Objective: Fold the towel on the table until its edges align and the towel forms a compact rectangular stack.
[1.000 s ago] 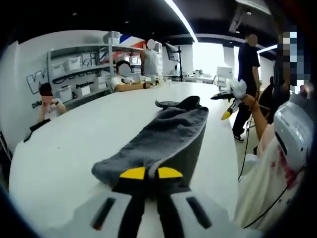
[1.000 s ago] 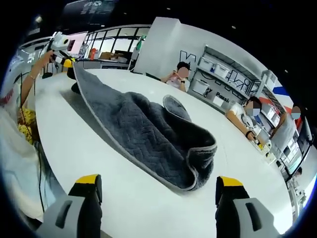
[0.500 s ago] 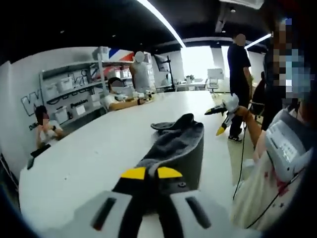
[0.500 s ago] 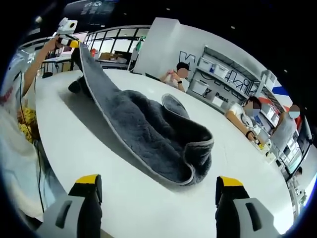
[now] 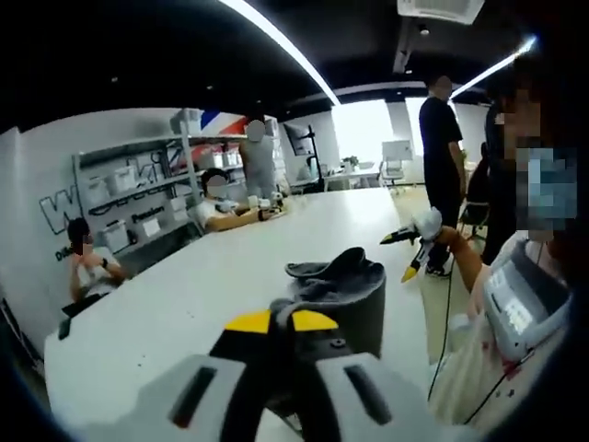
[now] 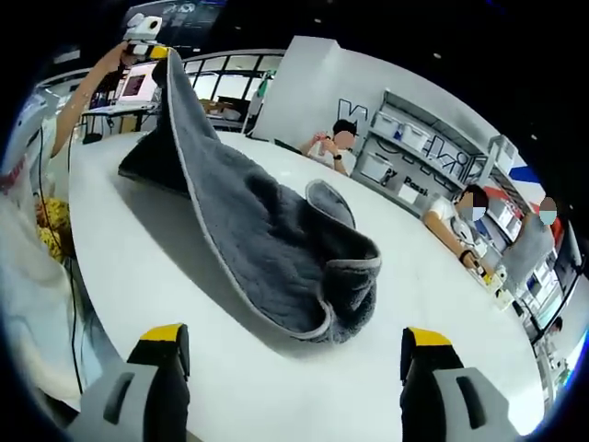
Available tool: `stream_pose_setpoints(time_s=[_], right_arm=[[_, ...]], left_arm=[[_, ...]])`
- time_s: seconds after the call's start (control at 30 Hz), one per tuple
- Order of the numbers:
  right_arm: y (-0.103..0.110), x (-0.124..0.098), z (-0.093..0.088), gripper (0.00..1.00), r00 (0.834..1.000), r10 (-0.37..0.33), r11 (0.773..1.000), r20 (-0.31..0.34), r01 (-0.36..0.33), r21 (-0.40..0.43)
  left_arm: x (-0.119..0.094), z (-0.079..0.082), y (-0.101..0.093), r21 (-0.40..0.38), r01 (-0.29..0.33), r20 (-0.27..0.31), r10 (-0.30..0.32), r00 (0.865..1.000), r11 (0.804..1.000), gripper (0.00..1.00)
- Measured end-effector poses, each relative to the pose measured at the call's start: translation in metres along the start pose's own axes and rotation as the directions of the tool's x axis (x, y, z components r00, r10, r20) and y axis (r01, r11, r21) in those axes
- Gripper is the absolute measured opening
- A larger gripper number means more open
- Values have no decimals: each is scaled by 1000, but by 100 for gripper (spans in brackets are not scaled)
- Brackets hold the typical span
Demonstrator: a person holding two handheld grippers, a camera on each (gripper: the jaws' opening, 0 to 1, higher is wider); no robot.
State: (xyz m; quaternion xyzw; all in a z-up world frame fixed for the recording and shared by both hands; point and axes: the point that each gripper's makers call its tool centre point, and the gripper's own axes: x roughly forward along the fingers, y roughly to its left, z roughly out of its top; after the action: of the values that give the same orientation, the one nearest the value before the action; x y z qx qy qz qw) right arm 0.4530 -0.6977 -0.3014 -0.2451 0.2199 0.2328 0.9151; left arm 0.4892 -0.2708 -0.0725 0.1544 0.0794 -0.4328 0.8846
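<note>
**Left claw pinching towel edge, lifted; right claw open, off the cloth**

Left claw [image 5: 281, 320]: yellow tips pressed together on the edge of the grey towel [image 5: 336, 285], holding that end up off the desk [image 5: 184, 308]. In the right gripper view the same claw [image 6: 152, 46] sits high at far left, towel [image 6: 267, 249] hanging from it as a steep sheet.

Right claw [image 6: 293, 345]: jaws wide apart, nothing between them, above bare desk [image 6: 276, 387] just short of the towel's near end.

Towel: far end raised, rest slopes down to a bunched, curled heap lying on the white desk, light trim edge showing.

People sit at the desk's far side in front of shelving [image 6: 414, 157].
</note>
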Motion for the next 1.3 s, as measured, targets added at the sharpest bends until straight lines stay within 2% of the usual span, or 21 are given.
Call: stream_pose_setpoints(time_s=[0.13, 0.27, 0.37, 0.43, 0.5, 0.83, 1.0, 1.03, 1.23, 1.3], right_arm=[[0, 1, -1, 99, 1000, 3, 1000, 0, -3, -1], [-1, 1, -2, 99, 1000, 1, 1000, -1, -1, 0], [-2, 2, -2, 99, 1000, 3, 1000, -3, -3, -1], [-1, 3, -2, 99, 1000, 4, 1000, -4, -4, -2], [0, 4, -2, 99, 1000, 6, 1000, -4, -6, -1], [2, 4, -4, 99, 1000, 9, 1000, -14, -9, -3], [4, 4, -5, 99, 1000, 13, 1000, -17, -13, -5], [4, 4, -5, 99, 1000, 13, 1000, -18, -13, -6], [4, 4, -6, 99, 1000, 12, 1000, -24, -12, -6], [5, 4, -6, 99, 1000, 13, 1000, -25, -13, -6]], left_arm=[[-5, 16, 14, 25, -48, 9, 48, 999, 999, 6], [-10, 23, 31, 39, -93, -1, 93, 996, 995, 6], [-13, 26, 49, 38, -132, -9, 132, 991, 991, 6], [-12, 22, 60, 37, -152, -31, 153, 988, 988, 6], [-8, 12, 80, 15, -174, -60, 175, 983, 985, 6], [10, -35, 145, -46, -244, -167, 233, 958, 969, 7], [22, -75, 176, -96, -278, -256, 246, 935, 956, 7], [25, -81, 181, -102, -281, -260, 247, 933, 954, 7], [43, -124, 199, -140, -295, -321, 238, 916, 945, 7], [47, -140, 209, -141, -324, -353, 258, 899, 935, 7]])
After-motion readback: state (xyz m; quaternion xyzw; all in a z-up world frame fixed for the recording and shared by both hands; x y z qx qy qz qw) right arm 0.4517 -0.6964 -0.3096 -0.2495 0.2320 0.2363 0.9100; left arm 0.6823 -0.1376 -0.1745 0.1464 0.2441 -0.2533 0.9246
